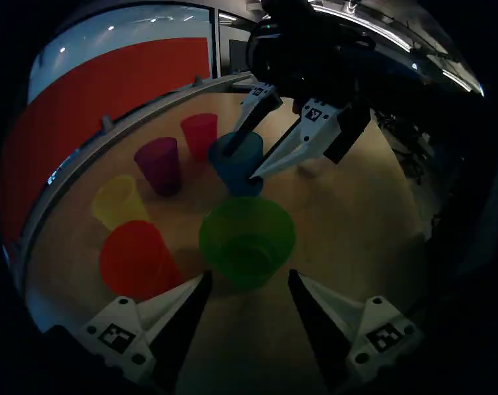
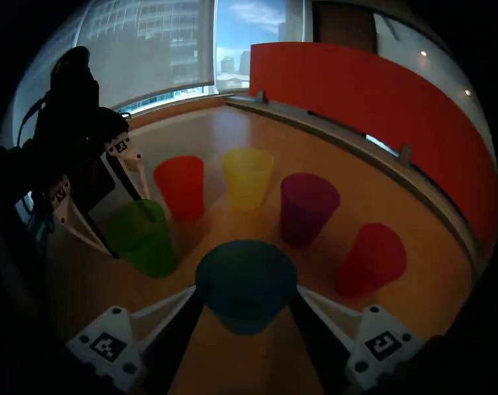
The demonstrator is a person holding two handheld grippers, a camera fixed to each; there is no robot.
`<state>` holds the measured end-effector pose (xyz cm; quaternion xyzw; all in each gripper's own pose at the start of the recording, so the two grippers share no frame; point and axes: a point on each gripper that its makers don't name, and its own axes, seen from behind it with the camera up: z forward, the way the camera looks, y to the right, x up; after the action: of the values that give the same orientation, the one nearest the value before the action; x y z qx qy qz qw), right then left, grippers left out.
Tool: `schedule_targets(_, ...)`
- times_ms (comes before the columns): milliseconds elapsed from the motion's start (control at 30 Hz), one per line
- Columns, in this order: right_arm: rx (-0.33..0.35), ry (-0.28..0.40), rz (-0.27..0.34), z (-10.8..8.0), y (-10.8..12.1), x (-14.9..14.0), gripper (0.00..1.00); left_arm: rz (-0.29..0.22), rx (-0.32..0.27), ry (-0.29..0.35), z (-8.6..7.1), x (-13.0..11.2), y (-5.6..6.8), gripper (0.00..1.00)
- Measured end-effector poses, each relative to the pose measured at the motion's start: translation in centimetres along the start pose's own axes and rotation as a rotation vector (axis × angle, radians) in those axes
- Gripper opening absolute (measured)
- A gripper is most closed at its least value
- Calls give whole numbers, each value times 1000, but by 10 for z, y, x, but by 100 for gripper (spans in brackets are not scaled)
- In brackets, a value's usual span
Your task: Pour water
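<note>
Left gripper view: green cup (image 1: pixel 247 242) upright between spread jaws; blue cup (image 2: pixel 246 284) upright, right jaws' grip unclear

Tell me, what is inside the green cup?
Through the open mouth of the green cup, only its far inner wall shows, no object. The near wall covers the bottom, so water there cannot be judged.

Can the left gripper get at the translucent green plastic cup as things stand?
Probably yes. The translucent green plastic cup stands straight ahead of the left gripper, centred on its open fingers, with nothing between. The orange-red plastic cup sits close beside one finger.
</note>
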<state>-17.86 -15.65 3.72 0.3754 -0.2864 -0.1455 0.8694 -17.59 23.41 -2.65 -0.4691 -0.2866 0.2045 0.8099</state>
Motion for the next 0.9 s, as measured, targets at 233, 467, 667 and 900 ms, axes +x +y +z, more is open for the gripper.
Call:
schedule_targets(233,-15,-20,8,-5,2,-10,92,-11,7,6,-8,-4,3,85)
schedule_targets(467,-27,-21,12,-12,2,-14,93,-19,18,13,-15,-4,5,85)
schedule_targets(667,-44,-24,17,-24,1,-23,98,-41,42,26,-25,-7,3,85)
schedule_targets(900,-76,-18,40,-45,1,-35,98,-90,87,55,-45,-11,-2,85)
